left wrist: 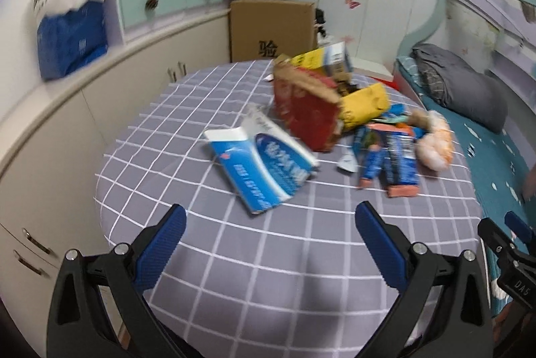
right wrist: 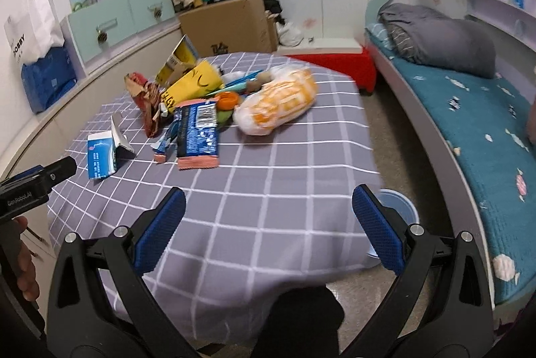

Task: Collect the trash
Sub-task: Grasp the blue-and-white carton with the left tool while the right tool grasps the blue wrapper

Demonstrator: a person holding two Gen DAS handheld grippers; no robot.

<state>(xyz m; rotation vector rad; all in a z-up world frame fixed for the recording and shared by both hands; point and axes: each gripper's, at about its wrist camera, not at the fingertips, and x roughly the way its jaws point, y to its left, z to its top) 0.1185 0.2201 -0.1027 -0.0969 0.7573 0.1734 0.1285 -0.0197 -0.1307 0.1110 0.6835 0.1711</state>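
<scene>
Trash lies heaped on a table under a grey checked cloth (left wrist: 234,274) (right wrist: 268,224). Nearest is a flattened blue and white carton (left wrist: 261,170) (right wrist: 100,157). Behind it stand a torn red box (left wrist: 308,113) (right wrist: 147,103), a yellow box (left wrist: 365,105) (right wrist: 191,86) and dark blue snack wrappers (left wrist: 398,157) (right wrist: 197,133). An orange and white plastic bag (left wrist: 435,143) (right wrist: 278,103) lies at the right of the heap. My left gripper (left wrist: 269,220) is open just short of the carton, holding nothing. My right gripper (right wrist: 268,207) is open over bare cloth, short of the wrappers.
A blue-rimmed bin (right wrist: 398,207) stands on the floor right of the table. A bed (right wrist: 469,123) runs along the right, white cabinets (left wrist: 50,140) along the left. A cardboard box (left wrist: 271,29) (right wrist: 231,23) sits behind the table. A hand (right wrist: 23,267) holds the left gripper.
</scene>
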